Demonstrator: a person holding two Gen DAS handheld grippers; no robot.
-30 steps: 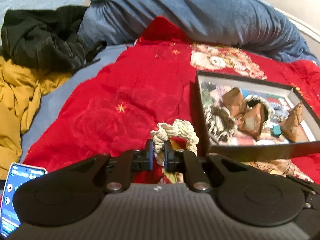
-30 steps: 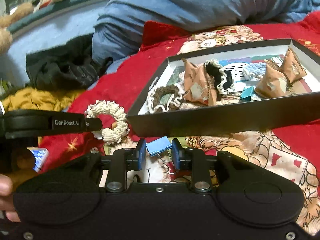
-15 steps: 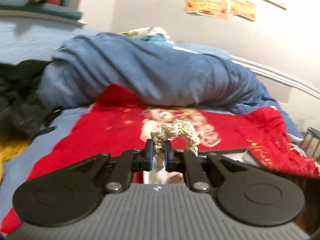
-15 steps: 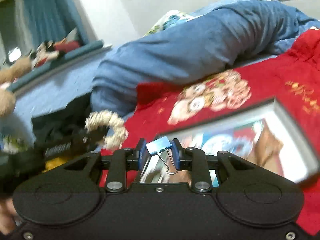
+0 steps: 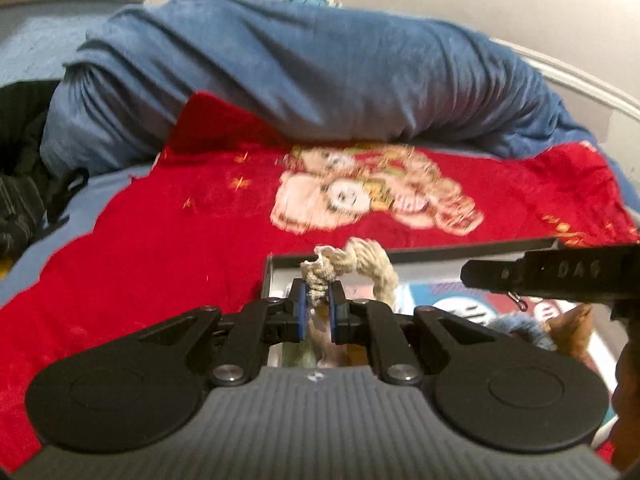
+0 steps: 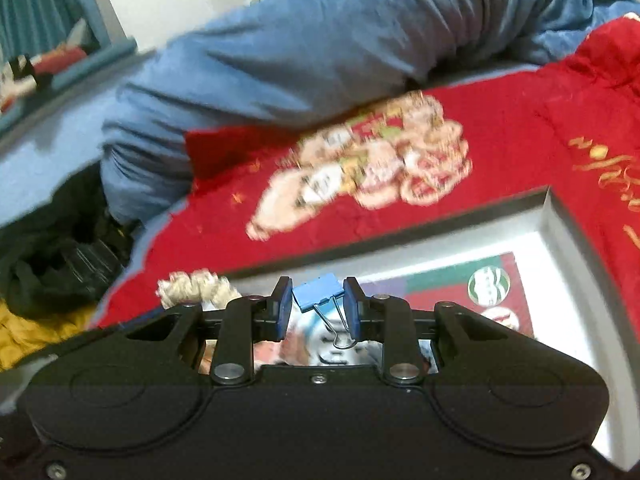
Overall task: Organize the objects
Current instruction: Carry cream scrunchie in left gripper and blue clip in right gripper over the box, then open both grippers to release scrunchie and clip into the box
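Blue pads of the left claw [image 5: 318, 306] pinch a cream braided scrunchie [image 5: 352, 266] over the black box's [image 5: 460, 248] near-left corner; the right claw [image 6: 318, 308] grips a blue binder clip [image 6: 318, 297] above the box's printed floor; beyond lie a red blanket [image 5: 180, 232], then a rumpled blue duvet [image 5: 300, 72].

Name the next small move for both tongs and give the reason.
Probably lower both and open: the left tongs grip the cream scrunchie and the right tongs grip the blue binder clip, both above the open box.
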